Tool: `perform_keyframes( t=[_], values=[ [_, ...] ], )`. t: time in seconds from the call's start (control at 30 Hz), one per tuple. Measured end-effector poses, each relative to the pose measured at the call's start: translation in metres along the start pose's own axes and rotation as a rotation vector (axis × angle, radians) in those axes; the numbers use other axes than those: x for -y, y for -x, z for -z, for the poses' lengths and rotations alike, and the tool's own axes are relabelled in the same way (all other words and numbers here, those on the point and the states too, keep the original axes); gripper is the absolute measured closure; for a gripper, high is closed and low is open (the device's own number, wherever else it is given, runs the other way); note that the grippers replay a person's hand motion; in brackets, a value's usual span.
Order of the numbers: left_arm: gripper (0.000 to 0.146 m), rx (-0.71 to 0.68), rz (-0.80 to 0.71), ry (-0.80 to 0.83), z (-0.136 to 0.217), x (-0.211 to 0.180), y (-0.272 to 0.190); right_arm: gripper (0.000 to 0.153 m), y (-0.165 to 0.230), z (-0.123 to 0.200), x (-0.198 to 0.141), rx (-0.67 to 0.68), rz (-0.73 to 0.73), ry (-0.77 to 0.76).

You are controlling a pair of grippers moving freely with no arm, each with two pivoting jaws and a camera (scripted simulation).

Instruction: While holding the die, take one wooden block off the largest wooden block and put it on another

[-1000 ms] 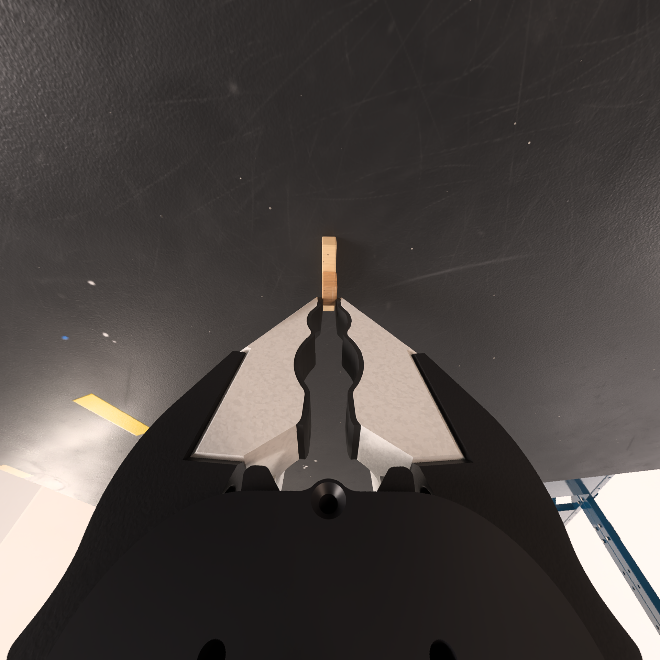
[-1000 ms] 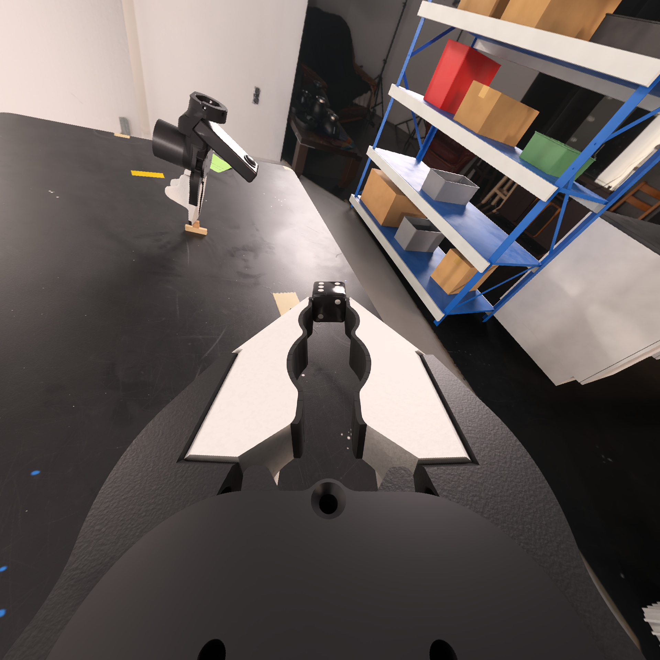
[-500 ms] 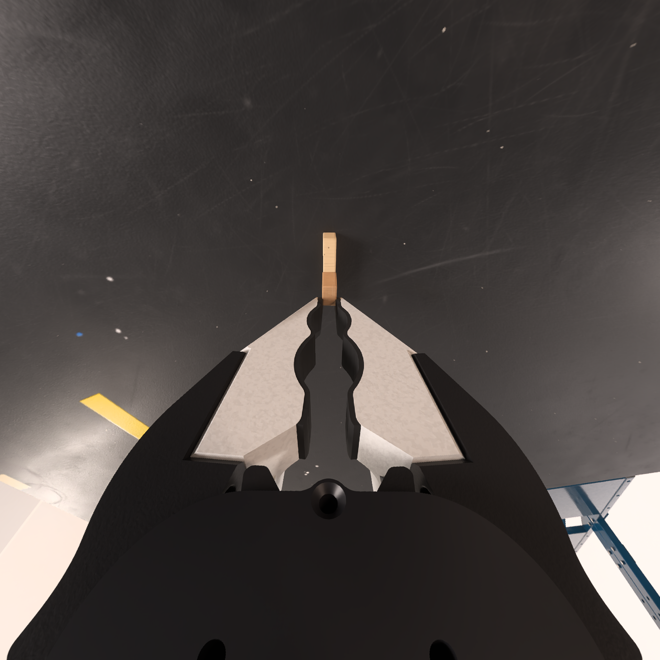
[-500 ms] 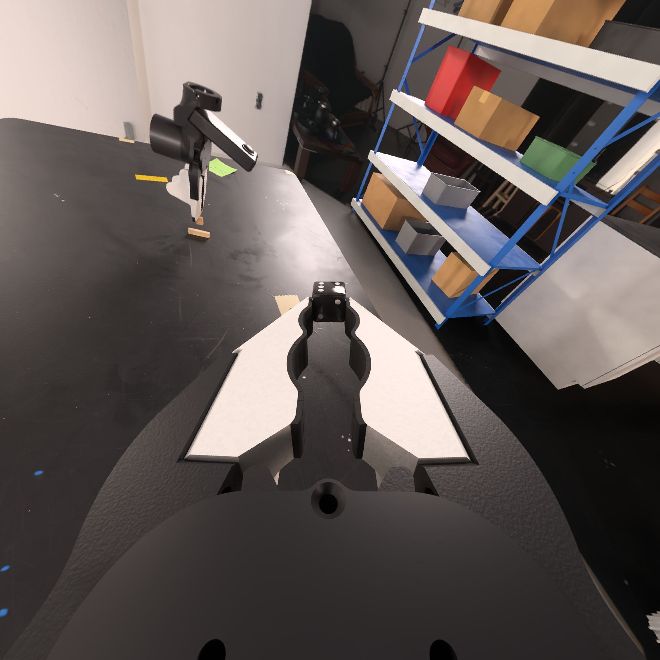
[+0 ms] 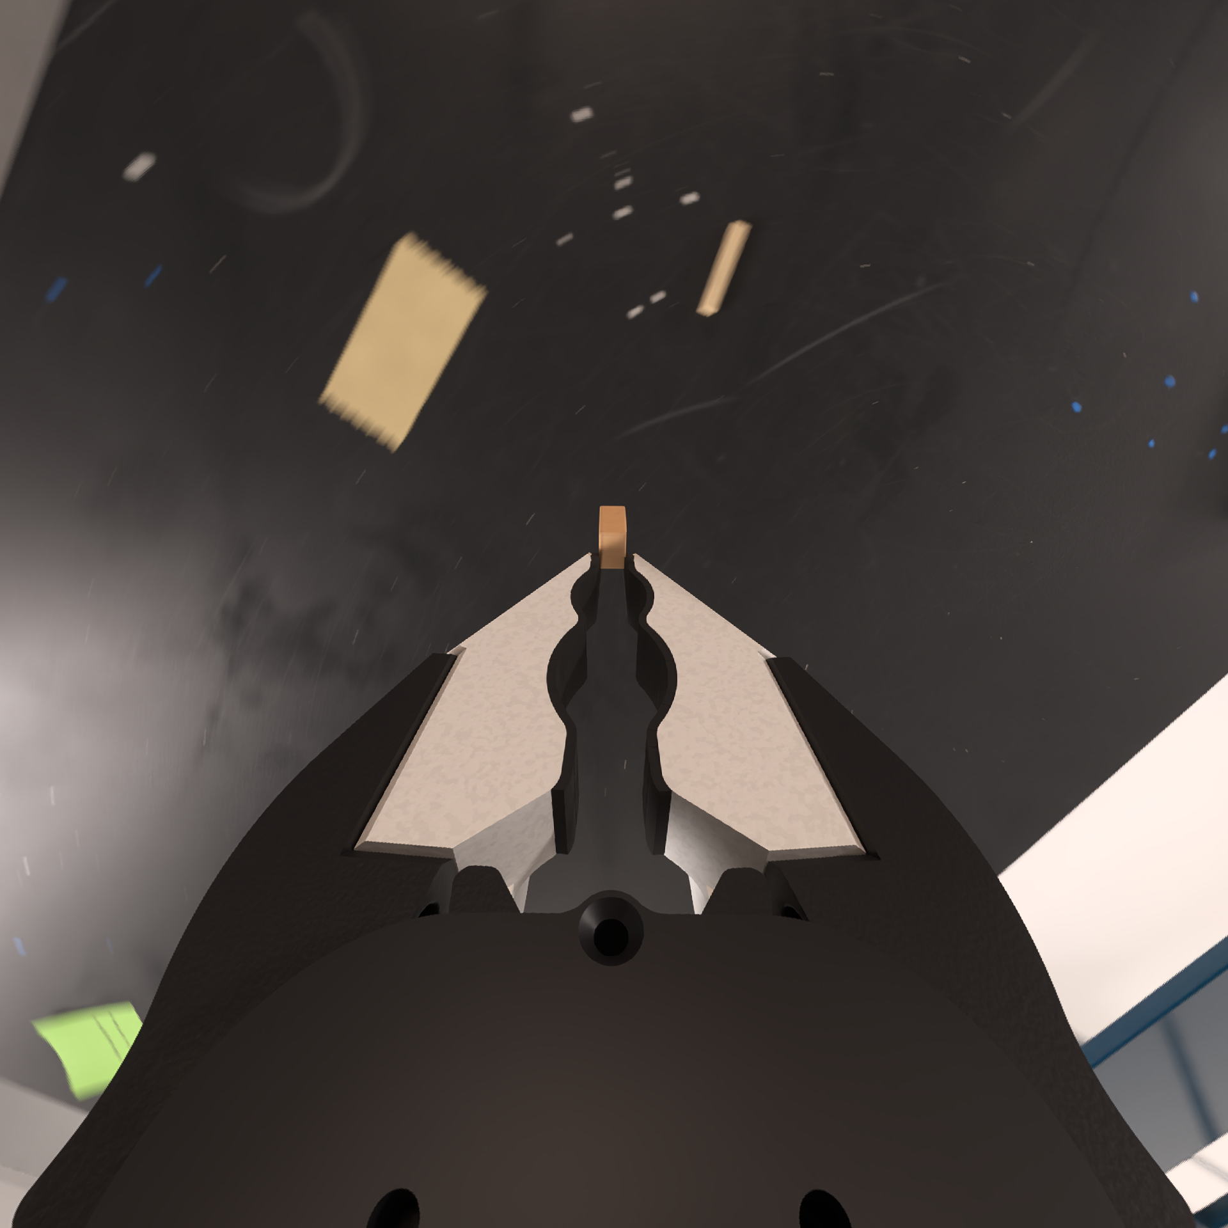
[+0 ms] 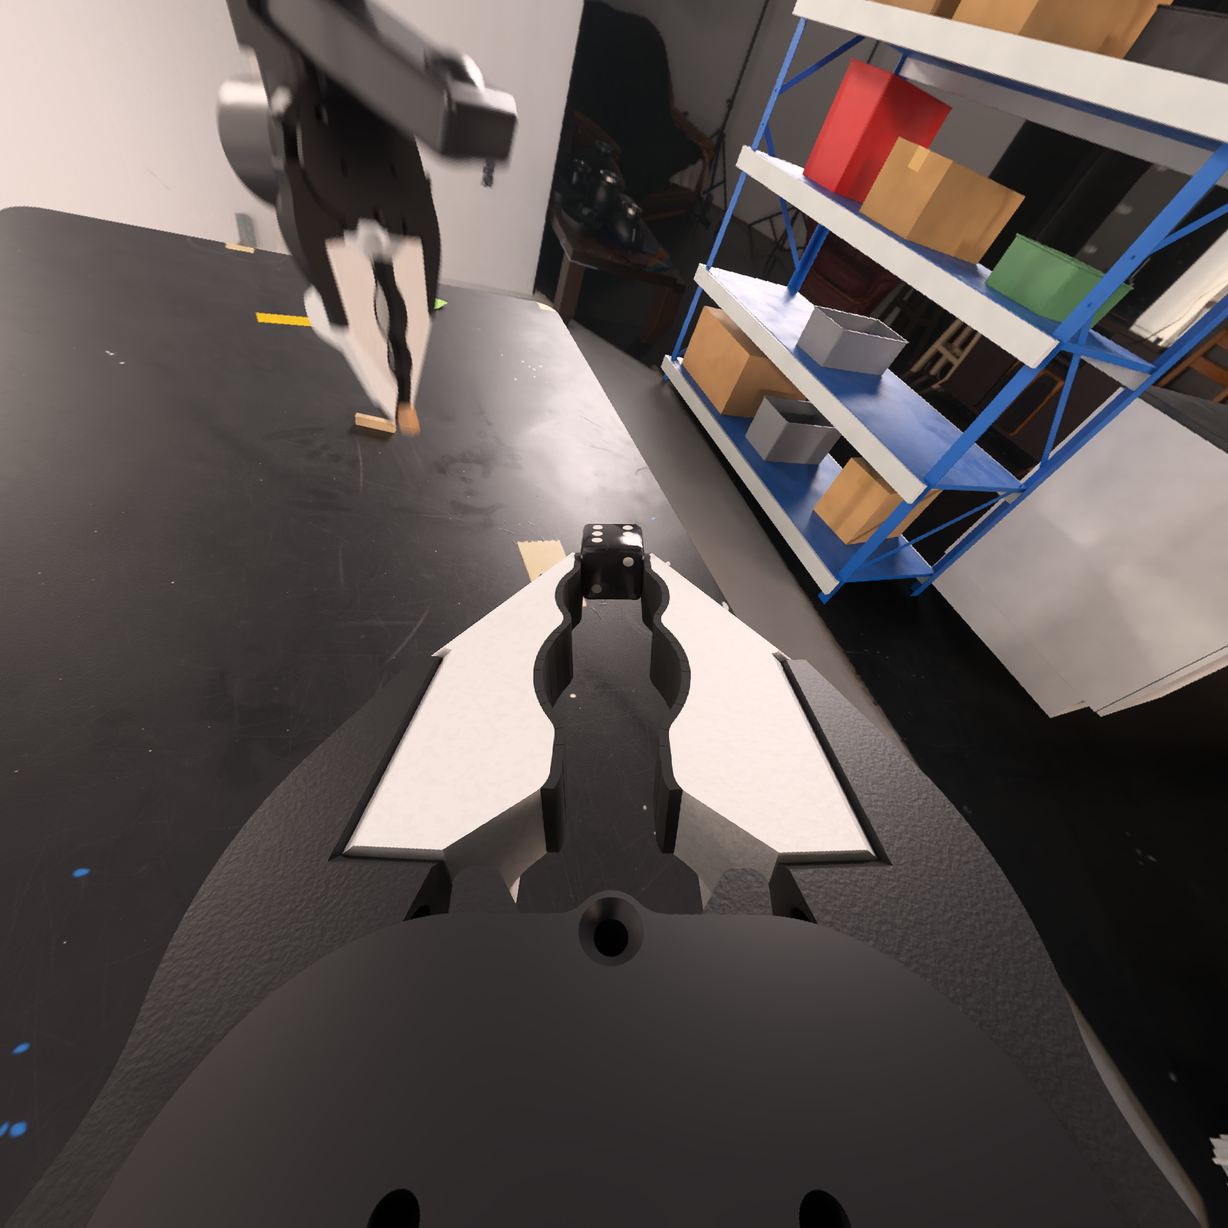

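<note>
— Wooden block (image 5: 611,537), small, rigid and probably light, sits pinched at the left gripper (image 5: 611,561) tips above the black table (image 5: 864,531).

— Right gripper (image 6: 611,565) is clamped on the black die (image 6: 611,560); a flat block (image 5: 724,267) lies well apart.

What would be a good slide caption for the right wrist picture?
Right gripper grips a black die above the dark table while the far left gripper carries a small wooden block.

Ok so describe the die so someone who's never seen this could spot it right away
Start at the dark table, at the side nearest the blue shelving. The right gripper is held over that edge, and the die is pinched between its fingertips. It is a small black cube with white pips, unlike the tan wooden blocks farther back.
</note>
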State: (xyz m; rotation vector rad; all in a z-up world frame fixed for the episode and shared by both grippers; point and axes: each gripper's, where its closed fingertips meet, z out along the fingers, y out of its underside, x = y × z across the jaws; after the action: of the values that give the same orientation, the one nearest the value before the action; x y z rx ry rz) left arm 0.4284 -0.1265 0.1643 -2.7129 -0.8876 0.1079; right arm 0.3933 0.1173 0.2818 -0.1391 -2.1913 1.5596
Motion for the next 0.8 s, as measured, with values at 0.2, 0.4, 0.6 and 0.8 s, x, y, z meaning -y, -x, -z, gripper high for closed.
perform_keyframes(
  t=[0.2,0.4,0.6,0.8],
  values=[
    [0.140,-0.049,-0.256,0.132,-0.108,0.054,-0.049,0.136,0.003,0.007,0.004,0.011,0.011,-0.009],
    [0.140,-0.033,-0.344,0.269,-0.161,0.067,-0.049,0.136,0.000,0.022,0.010,0.000,0.000,-0.052],
    [0.140,-0.045,-0.363,0.325,-0.176,0.067,-0.054,0.136,-0.003,0.031,0.012,-0.002,-0.015,-0.075],
    [0.139,-0.055,-0.358,0.335,-0.178,0.068,-0.055,0.136,-0.002,0.032,0.012,0.006,-0.010,-0.067]
  ],
)
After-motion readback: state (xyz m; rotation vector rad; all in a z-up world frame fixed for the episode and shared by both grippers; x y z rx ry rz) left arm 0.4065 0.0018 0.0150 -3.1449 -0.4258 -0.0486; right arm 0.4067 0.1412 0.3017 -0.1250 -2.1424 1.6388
